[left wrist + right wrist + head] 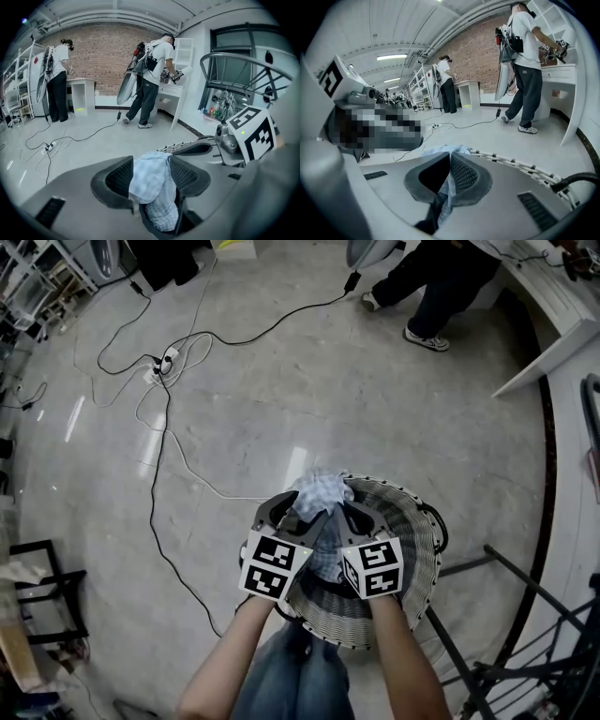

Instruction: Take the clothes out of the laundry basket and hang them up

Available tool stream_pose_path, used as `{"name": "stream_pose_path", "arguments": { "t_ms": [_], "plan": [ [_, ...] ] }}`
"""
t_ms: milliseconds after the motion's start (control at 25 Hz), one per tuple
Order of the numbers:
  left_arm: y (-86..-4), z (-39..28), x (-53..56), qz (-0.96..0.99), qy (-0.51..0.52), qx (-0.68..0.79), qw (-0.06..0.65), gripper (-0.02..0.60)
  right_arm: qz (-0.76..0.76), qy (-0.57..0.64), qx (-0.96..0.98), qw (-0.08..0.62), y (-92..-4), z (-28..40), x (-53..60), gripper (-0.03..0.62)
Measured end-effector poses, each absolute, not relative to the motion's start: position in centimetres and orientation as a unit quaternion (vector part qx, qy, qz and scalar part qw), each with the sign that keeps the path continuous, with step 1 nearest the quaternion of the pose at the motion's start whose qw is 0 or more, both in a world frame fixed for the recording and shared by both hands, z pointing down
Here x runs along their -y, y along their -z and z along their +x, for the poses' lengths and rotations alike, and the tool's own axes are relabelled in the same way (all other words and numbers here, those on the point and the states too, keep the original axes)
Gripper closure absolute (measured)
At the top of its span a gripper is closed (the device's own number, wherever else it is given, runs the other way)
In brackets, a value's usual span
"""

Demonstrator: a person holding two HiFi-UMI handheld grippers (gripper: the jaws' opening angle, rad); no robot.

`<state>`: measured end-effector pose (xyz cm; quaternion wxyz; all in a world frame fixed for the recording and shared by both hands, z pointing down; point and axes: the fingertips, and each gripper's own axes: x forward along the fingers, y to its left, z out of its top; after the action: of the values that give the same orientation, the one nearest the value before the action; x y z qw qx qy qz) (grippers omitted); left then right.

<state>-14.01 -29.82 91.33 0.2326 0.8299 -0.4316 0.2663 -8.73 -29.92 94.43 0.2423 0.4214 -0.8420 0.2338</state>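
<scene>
The laundry basket [417, 540] wall is woven, wicker-like, ribbed and matt. The garment [319, 491] above the basket rim is soft checked cloth, crumpled. The floor [281, 381] around the basket is smooth, stone-like and glossy, reflecting ceiling lights.

Hidden and cut-off parts.
Inside of the basket [419, 545] is largely covered by the left gripper [302, 512], the right gripper [339, 512] and the pale cloth [319, 491]; garment kind cannot be told. A bystander [436, 282] is cut off at the top edge, legs only; a dark frame [525, 662] at the lower right.
</scene>
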Motion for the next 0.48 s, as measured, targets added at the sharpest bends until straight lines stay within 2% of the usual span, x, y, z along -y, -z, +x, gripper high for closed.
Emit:
{"name": "stream_pose_path", "arguments": {
  "t_ms": [480],
  "plan": [
    [-77.8,-12.5,27.4,0.840,-0.247,0.427,0.225,0.322,0.462,-0.219,0.836,0.196,-77.9,-5.2,28.0,0.588]
  ]
}}
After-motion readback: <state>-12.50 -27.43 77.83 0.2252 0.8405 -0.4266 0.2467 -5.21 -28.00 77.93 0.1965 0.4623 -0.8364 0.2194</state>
